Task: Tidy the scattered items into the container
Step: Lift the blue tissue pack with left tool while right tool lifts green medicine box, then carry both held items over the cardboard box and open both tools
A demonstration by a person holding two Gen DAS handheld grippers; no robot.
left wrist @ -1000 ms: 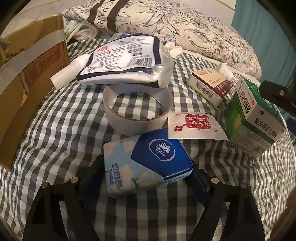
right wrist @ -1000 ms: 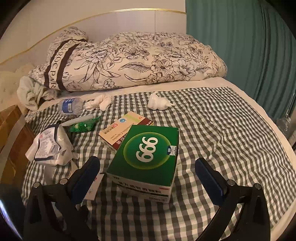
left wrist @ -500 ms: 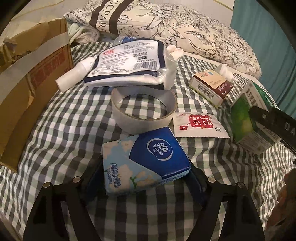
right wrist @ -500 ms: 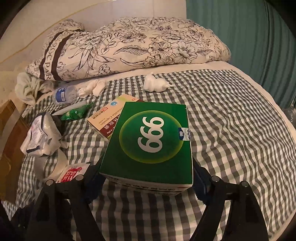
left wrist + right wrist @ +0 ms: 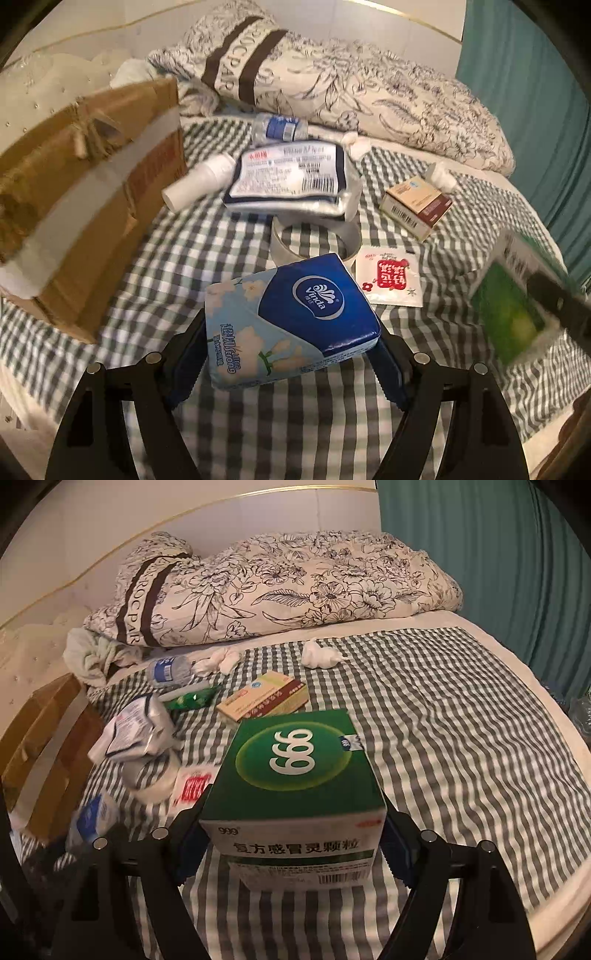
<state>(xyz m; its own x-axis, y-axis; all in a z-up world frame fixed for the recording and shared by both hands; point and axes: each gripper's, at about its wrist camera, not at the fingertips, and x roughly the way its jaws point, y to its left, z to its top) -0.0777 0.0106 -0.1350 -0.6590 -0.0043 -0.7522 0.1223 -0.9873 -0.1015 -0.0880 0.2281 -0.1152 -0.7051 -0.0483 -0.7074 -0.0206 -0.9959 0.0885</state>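
Observation:
My left gripper (image 5: pixel 291 354) is shut on a blue Vinda tissue pack (image 5: pixel 291 321) and holds it above the checked bedspread. My right gripper (image 5: pixel 295 830) is shut on a green 999 medicine box (image 5: pixel 295 775), lifted off the bed; it also shows blurred in the left wrist view (image 5: pixel 513 314). The cardboard box (image 5: pixel 85 206) stands at the left of the bed. On the bed lie a tape roll (image 5: pixel 314 240), a white plastic pouch (image 5: pixel 291 177), a white bottle (image 5: pixel 199 181), a red sachet (image 5: pixel 389 277), a small tan medicine box (image 5: pixel 415 205) and a water bottle (image 5: pixel 280 127).
A floral pillow (image 5: pixel 288 587) lies along the headboard. Crumpled tissues (image 5: pixel 321 653) and a green wrapper (image 5: pixel 192 699) lie near it. A teal curtain (image 5: pixel 498 554) hangs at the right. The bed's edge runs along the right.
My left gripper has lifted the tissue pack and drawn back, bringing the cardboard box more into view. My right gripper has closed on the green box and raised it.

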